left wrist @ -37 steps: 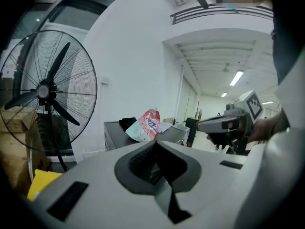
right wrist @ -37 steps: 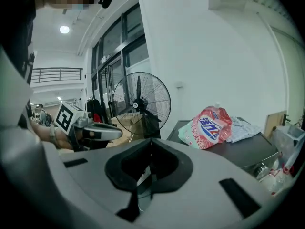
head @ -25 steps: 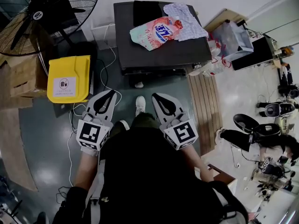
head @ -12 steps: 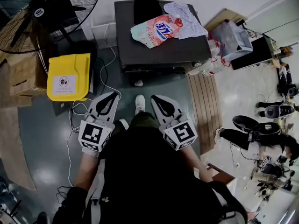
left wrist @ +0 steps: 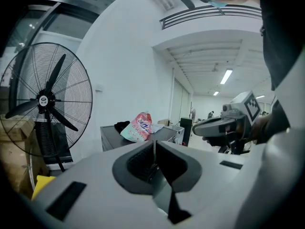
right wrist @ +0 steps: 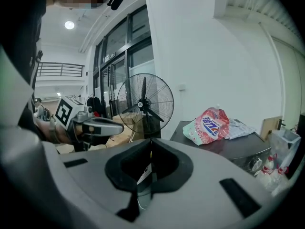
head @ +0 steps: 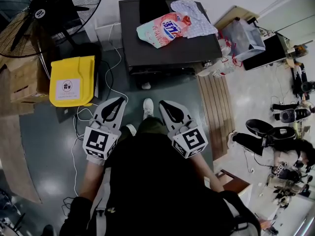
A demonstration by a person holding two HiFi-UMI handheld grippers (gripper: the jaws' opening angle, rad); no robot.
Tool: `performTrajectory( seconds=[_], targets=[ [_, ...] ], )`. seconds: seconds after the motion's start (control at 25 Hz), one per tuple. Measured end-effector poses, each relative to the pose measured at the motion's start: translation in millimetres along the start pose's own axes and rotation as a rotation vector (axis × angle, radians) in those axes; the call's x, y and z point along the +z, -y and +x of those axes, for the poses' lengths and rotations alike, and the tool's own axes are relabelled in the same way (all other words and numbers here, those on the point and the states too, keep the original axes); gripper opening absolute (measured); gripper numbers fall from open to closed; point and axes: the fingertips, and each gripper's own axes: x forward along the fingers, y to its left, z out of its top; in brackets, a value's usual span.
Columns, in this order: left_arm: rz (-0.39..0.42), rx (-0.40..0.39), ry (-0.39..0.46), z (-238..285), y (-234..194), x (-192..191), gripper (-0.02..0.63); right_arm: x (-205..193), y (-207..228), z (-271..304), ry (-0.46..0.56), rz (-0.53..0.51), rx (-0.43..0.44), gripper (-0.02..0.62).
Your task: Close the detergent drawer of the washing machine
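Observation:
The dark washing machine [head: 167, 50] stands against the far wall, seen from above. A pink detergent bag [head: 162, 29], a pale cloth [head: 193, 14] and a black cloth [head: 153, 9] lie on its top. Its front edge [head: 162, 73] is in shadow, and I cannot make out the detergent drawer. My left gripper [head: 119, 99] and right gripper [head: 162, 103] are held side by side close to the person's body, well short of the machine. Both are shut with nothing between the jaws, as the left gripper [left wrist: 154, 144] and right gripper [right wrist: 151, 144] show in their own views.
A big standing fan [head: 44, 14] is at the far left, with a yellow box [head: 73, 81] and a cardboard box [head: 24, 80] below it. Cables [head: 110, 77] trail across the floor. A wooden slatted board [head: 216, 112] and a clear plastic bin [head: 243, 38] lie right of the machine.
Both grippers stay shut and side by side. The view has drifted slightly, so the washing machine sits a little higher in the picture.

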Motion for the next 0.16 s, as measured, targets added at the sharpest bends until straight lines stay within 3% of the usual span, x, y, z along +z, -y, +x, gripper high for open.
performTrajectory(
  seconds=[0.16],
  targets=[
    [-0.012, -0.012, 0.005, -2.5, 2.2, -4.7, 0.011, -2.0, -0.6, -2.2, 0.007, 0.014, -0.006, 0.015]
  ],
)
